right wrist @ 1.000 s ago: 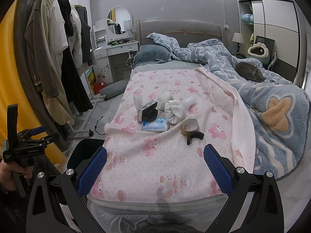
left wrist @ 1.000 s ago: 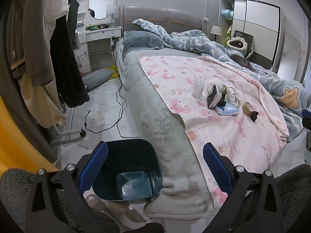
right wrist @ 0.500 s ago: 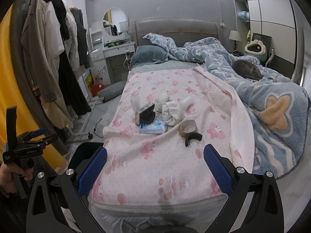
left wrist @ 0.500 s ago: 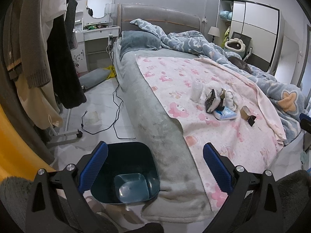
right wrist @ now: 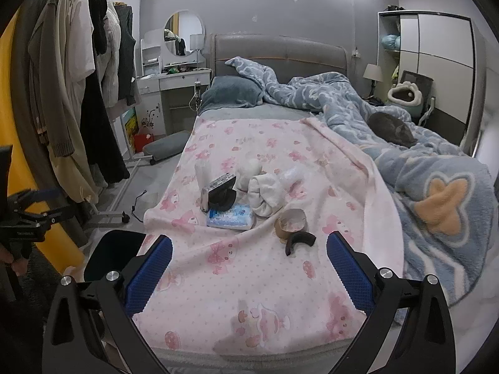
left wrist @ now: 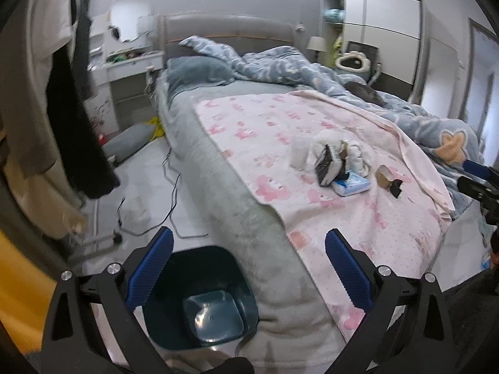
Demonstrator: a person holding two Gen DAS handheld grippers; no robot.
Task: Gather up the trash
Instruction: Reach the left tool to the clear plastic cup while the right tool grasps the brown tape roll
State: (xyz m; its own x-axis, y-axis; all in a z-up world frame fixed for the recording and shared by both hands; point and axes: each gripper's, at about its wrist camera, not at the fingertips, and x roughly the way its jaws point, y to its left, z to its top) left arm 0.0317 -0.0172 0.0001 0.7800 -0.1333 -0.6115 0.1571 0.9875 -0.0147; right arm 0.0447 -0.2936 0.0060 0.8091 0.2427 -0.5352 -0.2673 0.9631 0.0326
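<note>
Both grippers were spread wide and empty, left gripper [left wrist: 248,275] over the bin [left wrist: 199,299] at the bed's foot corner, right gripper [right wrist: 249,275] aimed at the trash pile [right wrist: 249,199] mid-blanket. My worry: the pink blanket [right wrist: 249,280] was soft and wrinkly, so I'd probably pinch fabric along with the tissue pack [right wrist: 230,216].

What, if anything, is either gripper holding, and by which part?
Nothing: the left gripper and the right gripper are both open and empty.
</note>
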